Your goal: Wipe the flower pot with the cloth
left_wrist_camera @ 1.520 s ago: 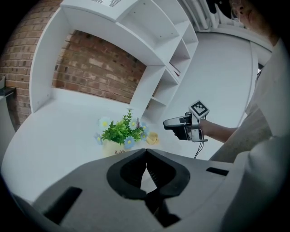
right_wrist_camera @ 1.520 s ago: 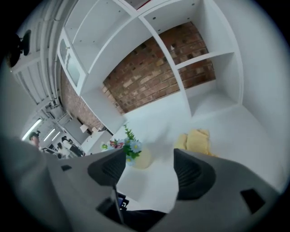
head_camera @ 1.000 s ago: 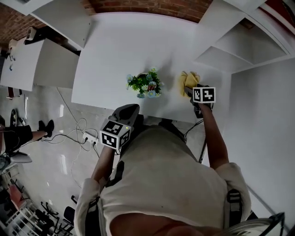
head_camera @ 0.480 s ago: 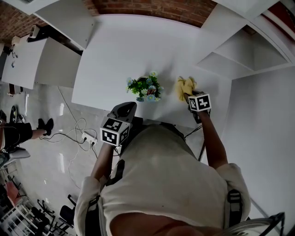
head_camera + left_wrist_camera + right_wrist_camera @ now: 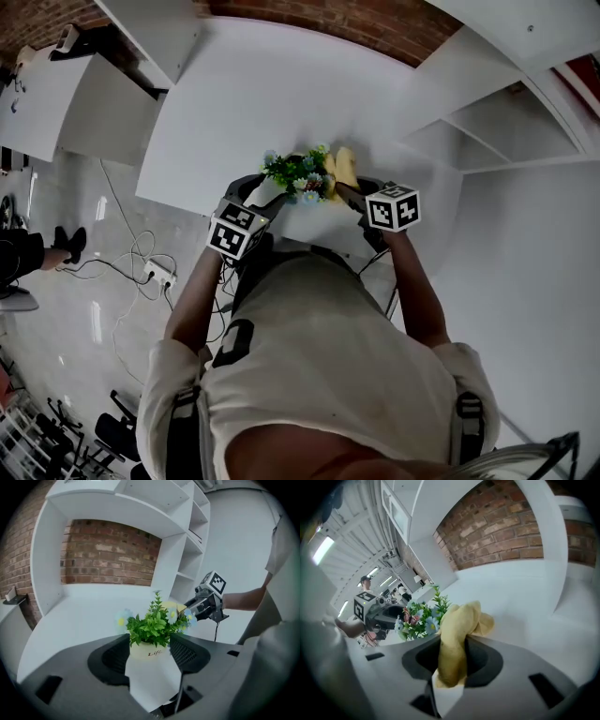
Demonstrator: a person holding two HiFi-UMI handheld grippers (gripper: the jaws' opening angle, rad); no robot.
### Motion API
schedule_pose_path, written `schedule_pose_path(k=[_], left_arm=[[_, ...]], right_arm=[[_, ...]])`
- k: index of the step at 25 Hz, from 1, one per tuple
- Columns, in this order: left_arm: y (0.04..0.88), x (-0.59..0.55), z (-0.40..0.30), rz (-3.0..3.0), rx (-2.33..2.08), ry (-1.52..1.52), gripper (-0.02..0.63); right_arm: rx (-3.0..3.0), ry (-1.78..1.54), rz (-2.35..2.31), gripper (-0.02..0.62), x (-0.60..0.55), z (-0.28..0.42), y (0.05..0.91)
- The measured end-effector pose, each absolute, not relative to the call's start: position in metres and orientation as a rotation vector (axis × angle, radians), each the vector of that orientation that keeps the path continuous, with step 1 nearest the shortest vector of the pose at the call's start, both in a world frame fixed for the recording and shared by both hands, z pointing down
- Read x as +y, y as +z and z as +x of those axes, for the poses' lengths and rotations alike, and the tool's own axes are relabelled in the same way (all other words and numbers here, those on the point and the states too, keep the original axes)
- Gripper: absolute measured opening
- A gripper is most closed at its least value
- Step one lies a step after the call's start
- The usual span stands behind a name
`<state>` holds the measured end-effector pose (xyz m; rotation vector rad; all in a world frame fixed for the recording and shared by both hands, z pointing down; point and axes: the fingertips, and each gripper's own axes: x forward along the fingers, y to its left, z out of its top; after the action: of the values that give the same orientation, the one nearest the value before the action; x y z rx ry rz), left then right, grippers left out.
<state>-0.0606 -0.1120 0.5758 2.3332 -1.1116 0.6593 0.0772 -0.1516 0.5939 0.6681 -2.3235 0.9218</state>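
Two grippers are meeting over the near edge of the white table [image 5: 281, 94], at the centre of the head view, each one being held out by the person [image 5: 328, 356] filling the lower half of that frame.

The left gripper [image 5: 267, 190] is coming in from the lower left. Its jaws have just been opening and are now standing spread, one on each side of the flower pot [image 5: 149, 651]. In the left gripper view the cream pot is sitting between the jaw tips at the frame's centre, upright on the table. I cannot tell whether the pads are touching its wall.

The right gripper [image 5: 345, 190] is reaching in from the right. Its jaws have just been closing and are clenching the yellow cloth [image 5: 457, 634], which is bunching up out of them in the middle of the right gripper view. The cloth's free end is hanging just beside the pot's green plant [image 5: 422, 618], to the right of it in the head view. Whether it is touching the leaves I cannot tell.

The plant, with its pale blue flowers, is rising above the pot's rim.

Beyond the pot, the bare tabletop is running back to a brick wall [image 5: 108, 550] in the upper left of the left gripper view, and white shelves [image 5: 187, 536] are standing along the upper right.
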Motion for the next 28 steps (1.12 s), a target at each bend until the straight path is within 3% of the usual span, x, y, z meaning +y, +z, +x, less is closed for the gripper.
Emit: schedule_pose_path(k=[2, 5, 20, 28], left_arm=[[0.584, -0.116, -0.055, 2.368, -1.036, 0.671, 0.306], [0.595, -0.123, -0.050, 2.387, -0.963, 0.652, 0.313], [0.620, -0.122, -0.038, 2.395, -1.046, 0.690, 0.270], [0.622, -0.123, -0.038, 2.390, -1.062, 0.737, 0.270]], right_arm=[[-2.303, 0.900, 0.659, 0.118, -0.149, 0.072, 0.597], [-2.284, 0.909, 0.651, 0.120, -0.145, 0.069, 0.603], [-2.307, 1.178, 0.759, 0.121, -0.139, 0.041, 0.638], [-2.138, 1.168, 0.789, 0.121, -0.125, 0.049, 0.688]])
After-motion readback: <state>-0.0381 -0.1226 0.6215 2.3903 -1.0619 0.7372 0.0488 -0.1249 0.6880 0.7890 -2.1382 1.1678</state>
